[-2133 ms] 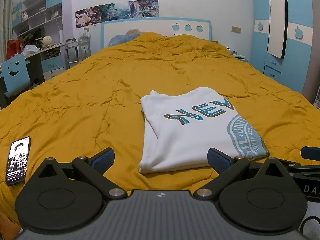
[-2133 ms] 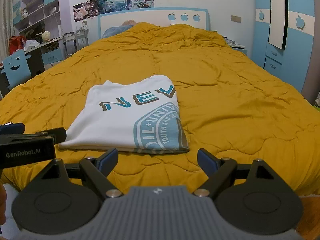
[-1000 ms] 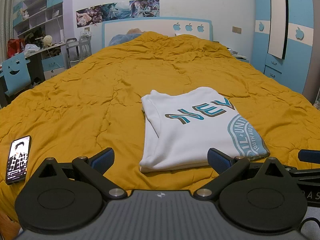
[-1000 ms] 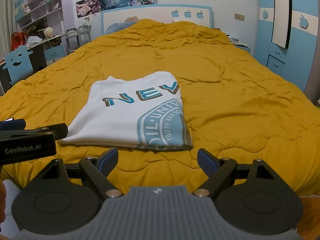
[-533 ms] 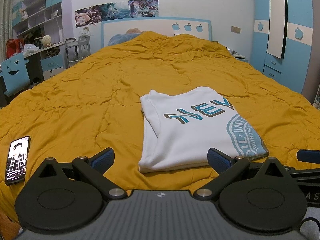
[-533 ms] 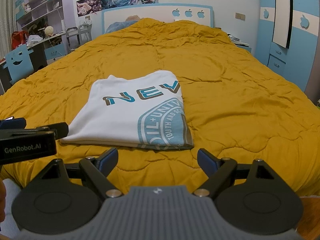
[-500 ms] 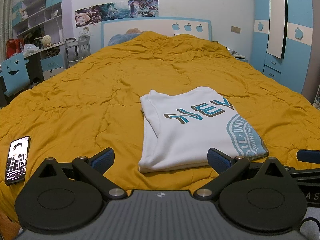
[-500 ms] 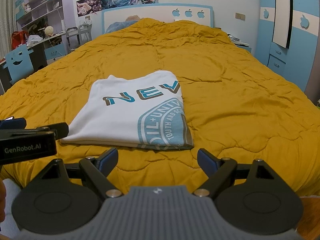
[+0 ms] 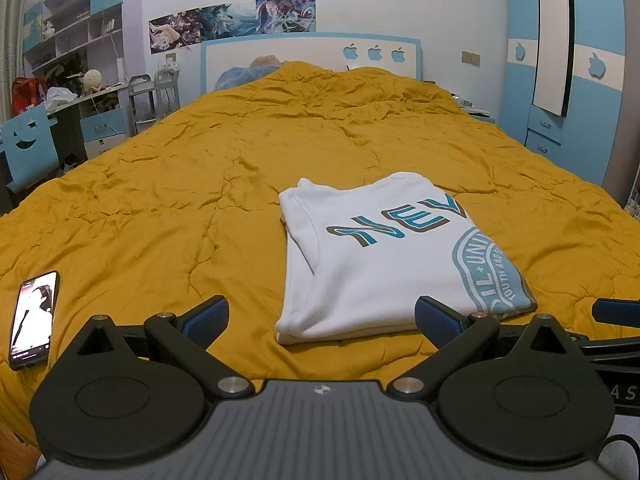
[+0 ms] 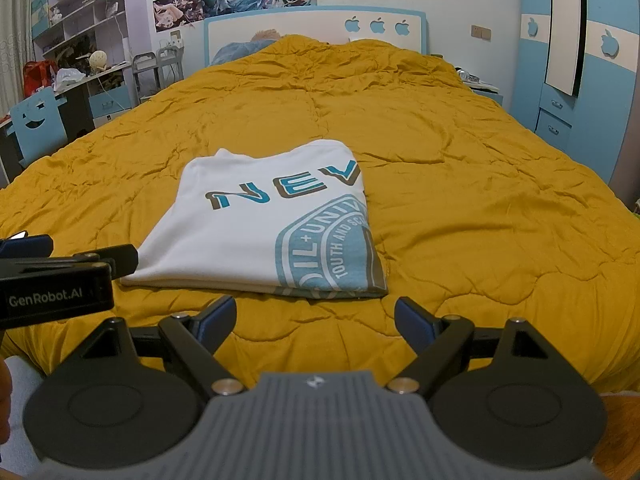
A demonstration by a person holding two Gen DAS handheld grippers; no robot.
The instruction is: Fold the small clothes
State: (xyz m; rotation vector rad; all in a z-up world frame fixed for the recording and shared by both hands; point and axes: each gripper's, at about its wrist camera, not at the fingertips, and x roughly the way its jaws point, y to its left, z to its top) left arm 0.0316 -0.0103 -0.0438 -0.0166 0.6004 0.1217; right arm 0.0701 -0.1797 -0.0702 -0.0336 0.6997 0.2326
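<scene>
Bed with mustard-yellow quilt (image 9: 240, 168) fills centre frame. At 12 o'clock: white headboard (image 9: 312, 54) with blue trim, apple cut-outs; poster strip (image 9: 232, 20) on the white wall above. At 3 o'clock: blue-and-white wardrobe (image 9: 576, 80). At 9–10 o'clock: cluttered desk (image 9: 80, 100), shelving (image 9: 68, 24), blue smiley-face chair (image 9: 26, 144). Phone (image 9: 34, 320) on quilt at 8 o'clock.

The white T-shirt (image 9: 384, 264) is soft matt cloth with a flat teal and brown print. Under it the mustard quilt (image 9: 200, 184) on the bed is matt, crinkled, stitched fabric. At 8 o'clock in the left wrist view a phone (image 9: 34, 318) shows a glossy glass face. The left claw (image 9: 320, 316) and right claw (image 10: 316, 320) are matt black plastic with blue rubbery pads (image 9: 206, 316), small shiny metal pivot pins and a ribbed grey housing.
</scene>
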